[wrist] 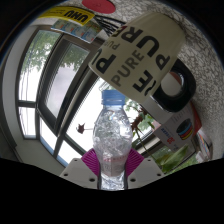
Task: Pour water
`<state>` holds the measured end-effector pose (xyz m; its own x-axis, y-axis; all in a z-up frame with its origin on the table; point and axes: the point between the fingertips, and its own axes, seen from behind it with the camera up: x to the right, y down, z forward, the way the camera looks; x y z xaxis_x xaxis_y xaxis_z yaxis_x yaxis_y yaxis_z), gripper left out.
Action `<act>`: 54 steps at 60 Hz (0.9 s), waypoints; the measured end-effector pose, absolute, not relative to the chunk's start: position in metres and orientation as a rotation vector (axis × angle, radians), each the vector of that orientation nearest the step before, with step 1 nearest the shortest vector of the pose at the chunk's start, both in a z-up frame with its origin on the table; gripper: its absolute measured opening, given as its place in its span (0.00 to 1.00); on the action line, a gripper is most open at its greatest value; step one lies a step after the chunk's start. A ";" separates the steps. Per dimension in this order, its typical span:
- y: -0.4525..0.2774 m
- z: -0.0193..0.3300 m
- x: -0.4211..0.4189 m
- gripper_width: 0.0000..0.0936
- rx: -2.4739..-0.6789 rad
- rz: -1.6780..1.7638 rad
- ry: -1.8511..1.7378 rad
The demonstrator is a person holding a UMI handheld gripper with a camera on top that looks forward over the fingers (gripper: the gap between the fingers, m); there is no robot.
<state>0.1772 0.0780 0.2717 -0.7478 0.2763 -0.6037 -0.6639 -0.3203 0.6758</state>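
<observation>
We see the gripper [111, 172] clenched on a clear crinkled plastic water bottle [112, 140], which stands upright between its two fingers. The purple pads [93, 160] on the fingers' inner faces press against the bottle's lower body from either side, and the bottle's base is hidden down between the fingers. The bottle rises straight ahead of us, narrowing to a pale blue screw cap [115, 98] at its top; the cap is on. The crumpled, see-through wall of the bottle glints with light, and we cannot tell how much water it holds. Beyond and above the bottle hangs a large cream-coloured panel [140, 55] printed with the word "PURE" in dark letters, with a bold black curved letter shape [172, 88] just beside it. Further up sits a yellow label with dark print [75, 18]. Behind the bottle, on one side, a wide window with pale frames [45, 85] shows green trees [65, 70] outside.
</observation>
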 end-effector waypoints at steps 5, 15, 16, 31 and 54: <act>0.074 0.276 0.178 0.31 -0.524 2.115 1.324; 0.059 0.330 0.174 0.31 -0.706 2.019 1.104; 0.056 0.338 0.174 0.31 -0.724 1.998 1.060; 0.032 0.453 0.231 0.31 -1.022 0.997 0.359; 0.079 0.279 0.378 0.31 -1.472 0.022 -0.023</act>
<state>0.3780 0.0794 0.2790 0.9996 0.0290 0.0024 -0.0005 0.0985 -0.9951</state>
